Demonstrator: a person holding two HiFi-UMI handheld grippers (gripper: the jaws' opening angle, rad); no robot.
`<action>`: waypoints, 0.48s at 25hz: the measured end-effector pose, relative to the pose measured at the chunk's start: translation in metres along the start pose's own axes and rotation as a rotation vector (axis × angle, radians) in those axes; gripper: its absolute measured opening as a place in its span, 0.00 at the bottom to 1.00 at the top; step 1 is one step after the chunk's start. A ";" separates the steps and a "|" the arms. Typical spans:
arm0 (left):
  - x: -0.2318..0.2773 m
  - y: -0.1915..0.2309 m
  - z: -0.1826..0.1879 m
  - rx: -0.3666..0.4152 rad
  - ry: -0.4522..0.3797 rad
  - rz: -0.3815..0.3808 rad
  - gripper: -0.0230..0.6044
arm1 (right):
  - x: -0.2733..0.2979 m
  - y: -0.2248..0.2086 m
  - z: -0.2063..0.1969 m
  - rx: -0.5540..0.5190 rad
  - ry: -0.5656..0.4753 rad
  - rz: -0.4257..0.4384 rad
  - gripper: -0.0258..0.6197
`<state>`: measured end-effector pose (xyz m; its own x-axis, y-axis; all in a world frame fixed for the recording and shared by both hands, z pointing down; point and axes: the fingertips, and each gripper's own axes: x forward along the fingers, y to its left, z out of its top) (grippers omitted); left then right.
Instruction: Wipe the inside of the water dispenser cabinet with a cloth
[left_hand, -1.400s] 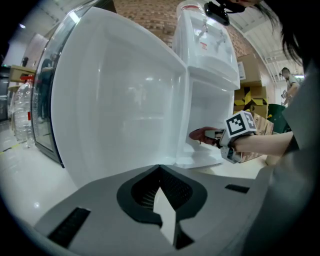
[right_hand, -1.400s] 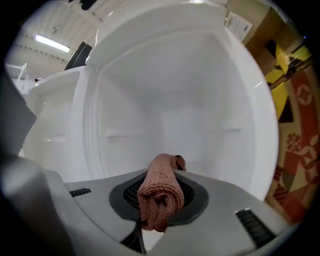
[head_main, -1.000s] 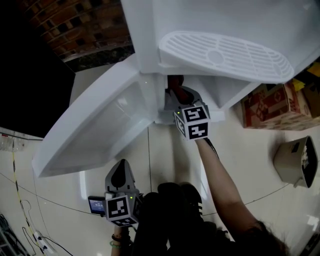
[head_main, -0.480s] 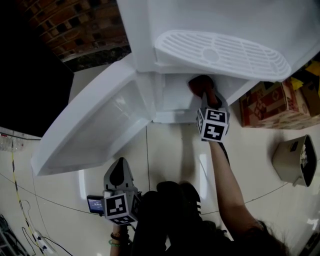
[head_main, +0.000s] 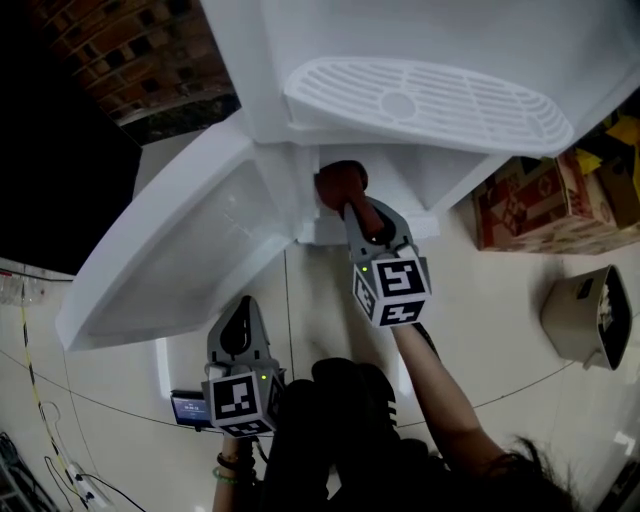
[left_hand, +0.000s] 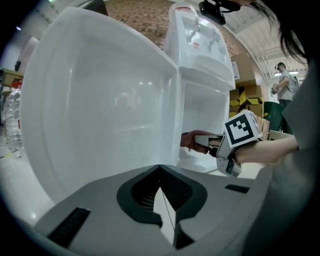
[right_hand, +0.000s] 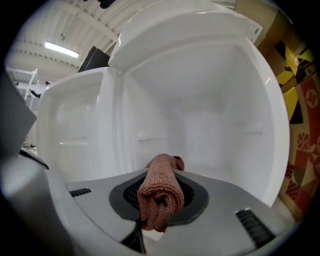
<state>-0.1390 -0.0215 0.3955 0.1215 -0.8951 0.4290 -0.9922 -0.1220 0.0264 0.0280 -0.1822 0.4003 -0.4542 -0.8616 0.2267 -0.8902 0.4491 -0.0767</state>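
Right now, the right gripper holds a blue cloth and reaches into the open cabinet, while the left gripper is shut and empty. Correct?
Not blue: the cloth is reddish-brown, as the right gripper view shows. The rest stands: the right gripper is shut on it and reaches into the open cabinet, while the left gripper is shut and empty.

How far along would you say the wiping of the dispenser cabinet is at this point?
Done: the cabinet door stands open and the right gripper is shut on the cloth. In hand: the cloth is at the cabinet opening, hinge side. Left: the white walls show no wipe marks, so coverage cannot be judged. The left gripper is shut, empty.
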 end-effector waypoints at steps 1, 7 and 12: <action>0.002 -0.004 0.004 0.013 -0.010 -0.010 0.04 | 0.001 0.012 -0.005 0.011 0.010 0.030 0.16; 0.005 -0.024 0.016 0.007 -0.023 -0.043 0.04 | 0.005 0.009 -0.049 0.012 0.120 0.021 0.16; 0.006 -0.028 0.018 -0.011 -0.022 -0.049 0.04 | -0.019 -0.071 -0.054 0.046 0.138 -0.193 0.15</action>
<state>-0.1096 -0.0307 0.3810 0.1709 -0.8974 0.4069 -0.9852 -0.1619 0.0567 0.1020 -0.1851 0.4537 -0.2690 -0.8886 0.3715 -0.9622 0.2653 -0.0621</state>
